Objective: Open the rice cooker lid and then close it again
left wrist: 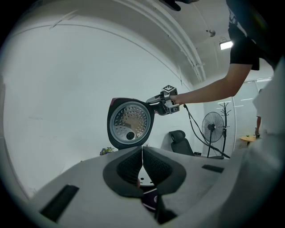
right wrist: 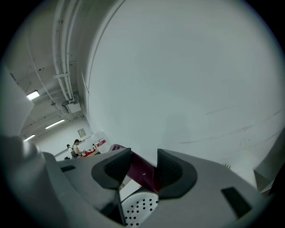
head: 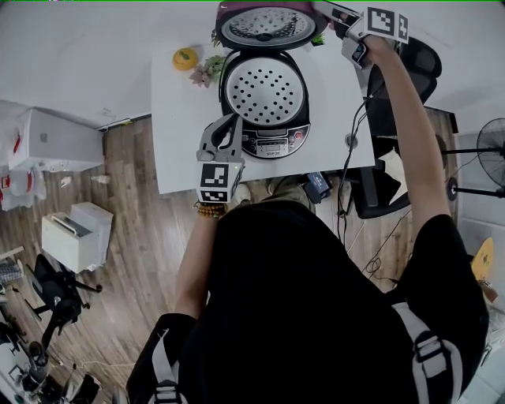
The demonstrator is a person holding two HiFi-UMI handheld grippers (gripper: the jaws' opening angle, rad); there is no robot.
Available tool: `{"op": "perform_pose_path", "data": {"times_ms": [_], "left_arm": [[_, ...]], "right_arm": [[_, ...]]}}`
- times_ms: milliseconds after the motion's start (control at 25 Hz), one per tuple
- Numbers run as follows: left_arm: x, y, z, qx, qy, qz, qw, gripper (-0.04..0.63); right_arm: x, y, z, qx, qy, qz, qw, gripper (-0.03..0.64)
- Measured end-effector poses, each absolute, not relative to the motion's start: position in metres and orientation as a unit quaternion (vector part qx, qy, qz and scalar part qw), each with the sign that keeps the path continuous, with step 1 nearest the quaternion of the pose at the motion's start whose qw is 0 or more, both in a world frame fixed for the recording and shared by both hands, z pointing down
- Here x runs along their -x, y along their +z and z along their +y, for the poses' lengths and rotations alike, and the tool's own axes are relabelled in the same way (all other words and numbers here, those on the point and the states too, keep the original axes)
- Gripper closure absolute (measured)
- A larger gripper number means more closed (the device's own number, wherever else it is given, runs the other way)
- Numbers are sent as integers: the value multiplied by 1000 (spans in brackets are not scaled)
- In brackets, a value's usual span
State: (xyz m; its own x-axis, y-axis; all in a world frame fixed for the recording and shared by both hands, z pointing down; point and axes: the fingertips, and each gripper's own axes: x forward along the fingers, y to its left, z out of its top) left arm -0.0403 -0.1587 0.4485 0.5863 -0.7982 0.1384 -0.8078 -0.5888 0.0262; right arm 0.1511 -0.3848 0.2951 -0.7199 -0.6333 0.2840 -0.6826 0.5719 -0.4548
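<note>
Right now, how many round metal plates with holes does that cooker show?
2. One plate lines the raised lid at the back; the other plate covers the cooker's opening in front. Anything beneath is hidden.

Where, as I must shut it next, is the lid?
Head view, top centre: the lid stands open behind the cooker body, its right rim in the right tool.

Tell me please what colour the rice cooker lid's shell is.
Lid's shell is dark maroon; right gripper view best.
</note>
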Motion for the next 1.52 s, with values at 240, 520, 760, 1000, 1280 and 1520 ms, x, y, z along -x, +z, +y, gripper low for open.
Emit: {"op": "perform_pose_path", "data": {"times_ms": [240, 520, 760, 1000, 1280, 1520], "left_arm": [[41, 451, -158, -890, 59, -449, 44, 572], [40, 452, -159, -892, 59, -446, 47, 572], [36, 457, -160, -895, 62, -439, 50, 572], [33, 459, -160, -898, 66, -433, 49, 572], [32, 462, -159, -899, 68, -429, 50, 571], [26, 460, -160, -904, 74, -420, 44, 572]], "right_arm": [[-151, 294, -379, -374, 271, -886, 38, 422], [-151, 297, -369, -377, 264, -887, 34, 420], [-151, 301, -358, -377, 254, -890, 29, 420], [-152, 303, -349, -380, 246, -891, 22, 419], [-152, 307, -334, -382, 236, -893, 21, 417], [-151, 307, -327, -387, 228, -893, 15, 415]]}}
